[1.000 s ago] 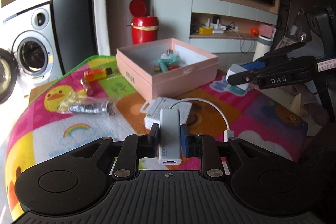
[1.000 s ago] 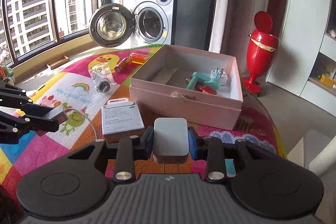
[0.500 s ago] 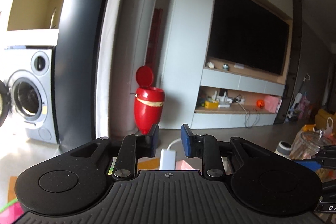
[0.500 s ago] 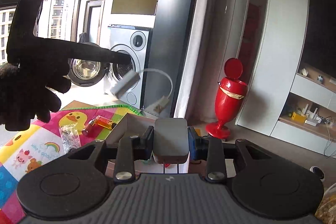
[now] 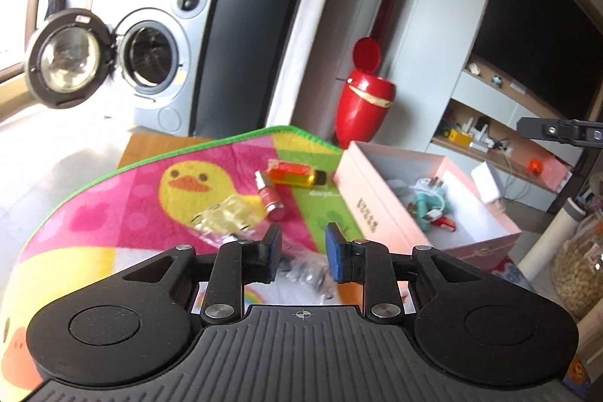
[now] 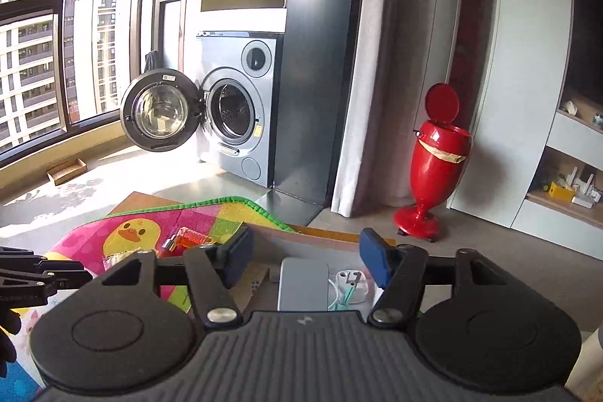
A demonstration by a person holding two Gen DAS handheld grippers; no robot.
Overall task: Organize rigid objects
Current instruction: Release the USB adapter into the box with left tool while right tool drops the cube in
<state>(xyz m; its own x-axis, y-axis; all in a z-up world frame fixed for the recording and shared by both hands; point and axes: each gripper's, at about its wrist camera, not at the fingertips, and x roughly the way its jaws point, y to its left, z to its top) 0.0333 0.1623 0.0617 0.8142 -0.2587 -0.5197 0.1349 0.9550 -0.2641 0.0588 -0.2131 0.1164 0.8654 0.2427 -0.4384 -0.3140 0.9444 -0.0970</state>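
Note:
My left gripper (image 5: 302, 253) is open and empty above the colourful mat, over a clear plastic bag (image 5: 226, 217). A pink lipstick tube (image 5: 268, 201) and an orange bottle (image 5: 296, 173) lie beyond it. The pink box (image 5: 371, 210) stands to the right and holds a white plug, a teal item and a cable. My right gripper (image 6: 304, 259) is open wide above the box. A grey rectangular block (image 6: 303, 283) lies below it in the box beside a white plug (image 6: 348, 283). The right gripper shows in the left wrist view (image 5: 561, 130).
The mat (image 5: 132, 183) has a green edge and a duck print. A washing machine (image 6: 233, 123) with its door open stands behind. A red bin (image 6: 437, 161) stands on the floor. A jar of nuts (image 5: 576, 270) is at the right.
The left gripper has let go of the white USB adapter and swung down left over the mat. The right gripper has opened and released the grey block, which now lies in the box.

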